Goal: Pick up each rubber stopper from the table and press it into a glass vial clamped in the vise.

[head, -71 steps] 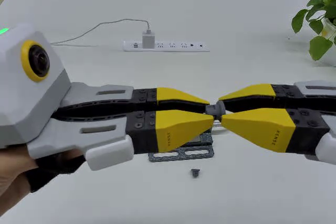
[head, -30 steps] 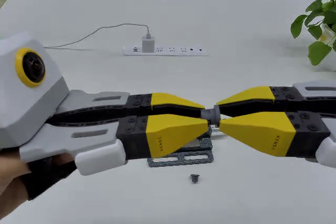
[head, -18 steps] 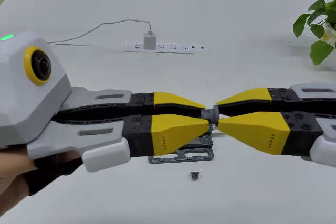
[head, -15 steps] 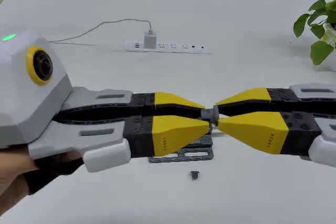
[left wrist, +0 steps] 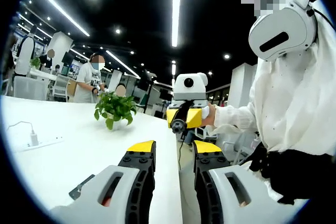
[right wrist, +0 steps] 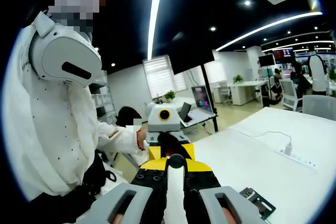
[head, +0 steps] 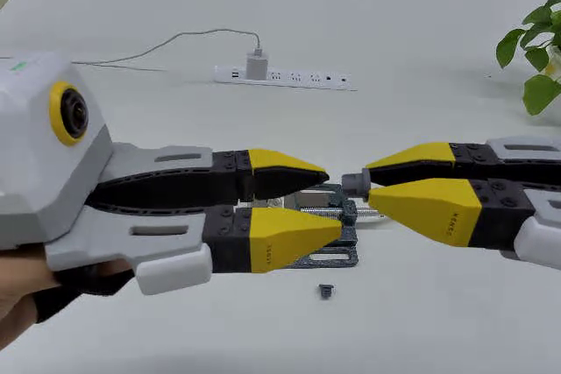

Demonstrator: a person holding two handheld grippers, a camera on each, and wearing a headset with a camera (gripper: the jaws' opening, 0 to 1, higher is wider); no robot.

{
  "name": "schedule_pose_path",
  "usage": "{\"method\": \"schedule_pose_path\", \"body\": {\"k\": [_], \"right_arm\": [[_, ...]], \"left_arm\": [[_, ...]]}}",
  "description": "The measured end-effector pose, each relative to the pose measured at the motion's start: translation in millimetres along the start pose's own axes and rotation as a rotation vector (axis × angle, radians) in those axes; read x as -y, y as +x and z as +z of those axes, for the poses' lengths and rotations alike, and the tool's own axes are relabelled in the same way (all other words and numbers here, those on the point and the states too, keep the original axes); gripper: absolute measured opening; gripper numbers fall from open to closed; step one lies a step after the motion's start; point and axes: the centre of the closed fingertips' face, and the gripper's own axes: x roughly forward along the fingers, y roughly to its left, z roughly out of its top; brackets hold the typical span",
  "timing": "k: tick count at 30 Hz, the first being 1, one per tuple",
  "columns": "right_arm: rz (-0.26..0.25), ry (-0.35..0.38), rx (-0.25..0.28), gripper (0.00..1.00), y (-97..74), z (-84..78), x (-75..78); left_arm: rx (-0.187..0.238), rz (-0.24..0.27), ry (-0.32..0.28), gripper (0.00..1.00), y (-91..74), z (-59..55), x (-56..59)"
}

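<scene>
My right gripper reaches in from the right, shut on a grey rubber stopper that sticks out of its tips. In the right gripper view the same stopper sits pinched between that gripper's yellow jaws. My left gripper faces it from the left, jaws open and a short gap away from the stopper. A dark vise on a slotted base plate lies on the table below both tips; I cannot make out a vial in it. One more small stopper sits on the table in front of the vise.
A white power strip with a plugged charger and cable lies at the back of the white table. A potted plant stands at the far right. In the left gripper view the left gripper points at the person and the other gripper.
Both grippers were pinching the stopper tip to tip. Now the left jaws have opened and drawn back to the left, and the right gripper alone holds the stopper.
</scene>
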Motion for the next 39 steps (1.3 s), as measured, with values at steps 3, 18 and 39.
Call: {"method": "schedule_pose_path", "body": {"k": [3, 18, 39], "right_arm": [[-0.005, 0.001, -0.007, 0.05, 0.6, 1.1, 3.3], [-0.063, -0.024, -0.123, 0.05, 5.1, 1.6, 33.9], [-0.075, -0.058, -0.439, 0.05, 43.8, -42.7, 101.5]], "left_arm": [[-0.027, 0.034, 0.022, 0.32, -2.1, -5.2, -3.8], [-0.134, 0.196, 0.096, 0.58, -20.9, -34.8, -23.5], [-0.252, 0.34, 0.163, 0.86, -41.8, -81.9, -58.7]]}}
